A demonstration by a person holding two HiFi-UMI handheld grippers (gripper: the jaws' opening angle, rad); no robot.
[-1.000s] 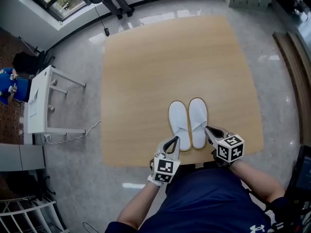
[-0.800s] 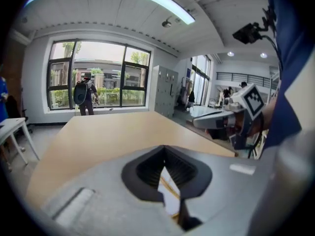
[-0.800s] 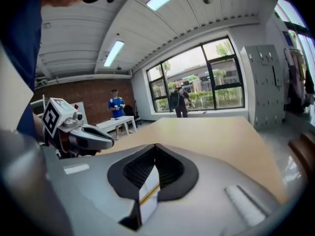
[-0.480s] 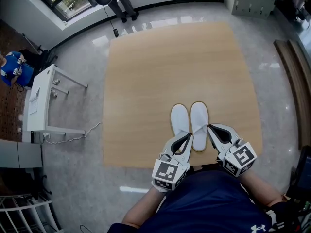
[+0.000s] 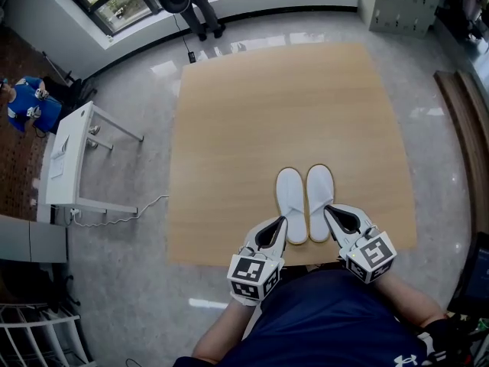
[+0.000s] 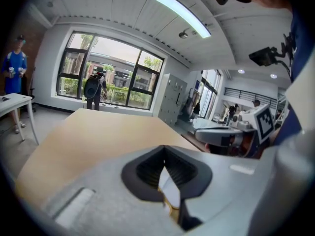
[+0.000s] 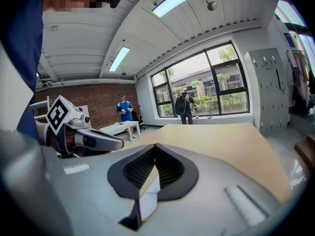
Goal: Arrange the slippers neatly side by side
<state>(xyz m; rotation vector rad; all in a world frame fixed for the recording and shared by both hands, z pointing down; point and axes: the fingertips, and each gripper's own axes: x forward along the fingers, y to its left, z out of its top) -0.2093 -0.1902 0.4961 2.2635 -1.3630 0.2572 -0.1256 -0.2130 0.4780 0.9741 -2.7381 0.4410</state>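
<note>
Head view: tabletop [image 5: 244, 121] of pale wood, grey floor [image 5: 130, 128] all round it.
Slippers [image 5: 292, 203]: white pair, side by side, toes pointing away from me, by the near edge.
Left tool [image 5: 280, 222]: mine, clenched, empty, at the left slipper's heel end.
Right tool [image 5: 328, 210]: mine, clenched, empty, at the right slipper's heel end.

Two white slippers [image 5: 292, 203] [image 5: 319, 200], one wooden board [image 5: 283, 113], two claws [image 5: 282, 221] [image 5: 327, 209], one white table [image 5: 65, 159], two bystanders [image 5: 30, 104] [image 5: 202, 2].

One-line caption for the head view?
White slippers side by side on wooden table; left gripper and right gripper shut, near the heels.
</note>
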